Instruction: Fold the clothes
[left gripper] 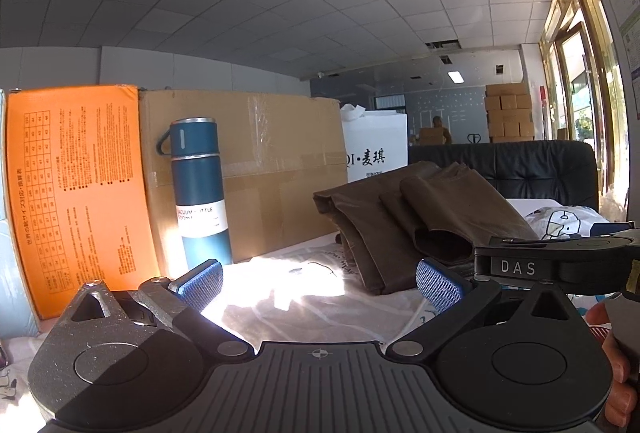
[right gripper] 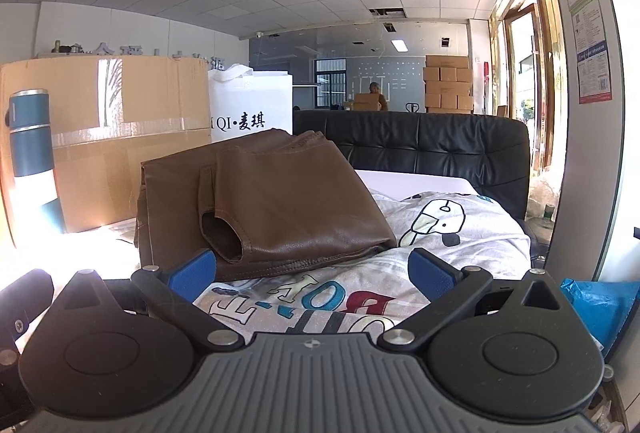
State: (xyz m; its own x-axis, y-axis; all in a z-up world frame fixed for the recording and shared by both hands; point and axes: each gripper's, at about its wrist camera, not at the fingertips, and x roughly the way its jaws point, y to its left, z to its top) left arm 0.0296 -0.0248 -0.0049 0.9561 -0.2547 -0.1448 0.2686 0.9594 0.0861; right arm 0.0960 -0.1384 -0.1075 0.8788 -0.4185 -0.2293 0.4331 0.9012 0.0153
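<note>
Far left, orange box point(left gripper: 76, 189) and cardboard box point(left gripper: 256, 169) stand as a wall along the left side of the bed; blue vacuum bottle point(left gripper: 198, 189) upright just in front of them. Little room to swing on that side, and the bottle looks easy to knock over.

Left tongs point(left gripper: 318, 283): spread, nothing between the pads, hovering over the sunlit printed bedsheet point(right gripper: 320, 297), short of the garment.

Centre: brown leather-look garment point(right gripper: 272, 201) lies on the bedsheet in a thick folded stack, one open cuff or leg opening facing the cameras. Judged: heavier and stiffer than cotton, smooth and somewhat slippery, holds broad bends instead of crisp creases, layers likely to slide over each other. Best hold probably at a stitched hem or the folded near edge, where the pads pinch several layers; the flat top face gives nothing to pinch.

Right tongs point(right gripper: 310, 275): spread, holding nothing, left pad just beside the near edge of the garment.

Right: open sheet beside the garment, fair room to lay it out. Black padded headboard point(right gripper: 440, 149) closes the far end. Right edge of the bed near; drop-off there.
</note>
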